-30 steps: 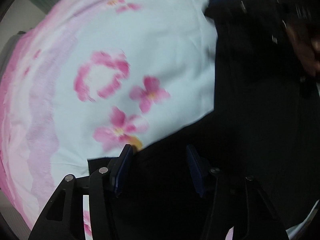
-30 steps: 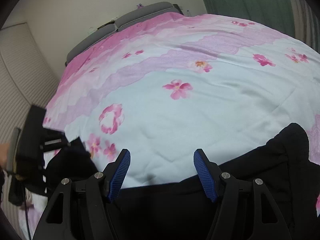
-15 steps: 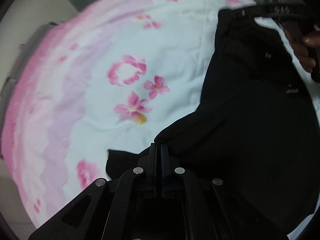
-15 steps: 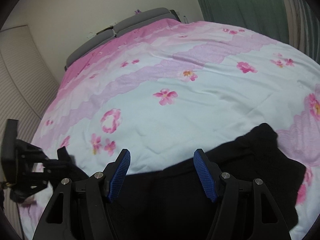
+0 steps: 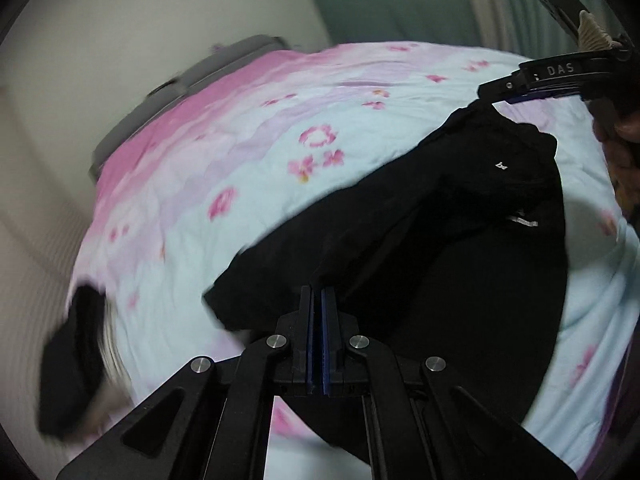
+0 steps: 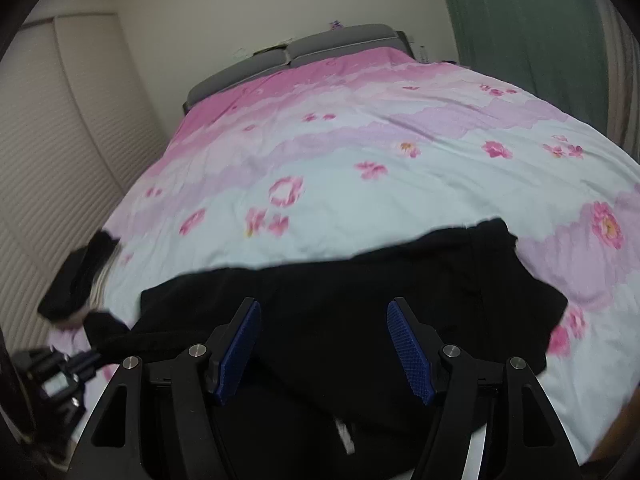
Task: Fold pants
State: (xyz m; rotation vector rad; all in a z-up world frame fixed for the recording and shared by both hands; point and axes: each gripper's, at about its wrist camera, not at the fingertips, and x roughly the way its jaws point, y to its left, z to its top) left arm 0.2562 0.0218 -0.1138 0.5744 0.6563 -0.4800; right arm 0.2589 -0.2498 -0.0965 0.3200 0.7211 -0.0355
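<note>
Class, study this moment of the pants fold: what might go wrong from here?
1. The left hand-held gripper pinches only a thin edge of the black pants; the fabric may slip out.
2. The right hand-held gripper is open, holding nothing, so the pants may bunch on the bedspread when pulled.

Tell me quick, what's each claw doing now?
Left gripper: shut on the black pants.
Right gripper: open, holding nothing.

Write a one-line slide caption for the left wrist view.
Left tongs shut on black pants over a flowered bedspread.
</note>
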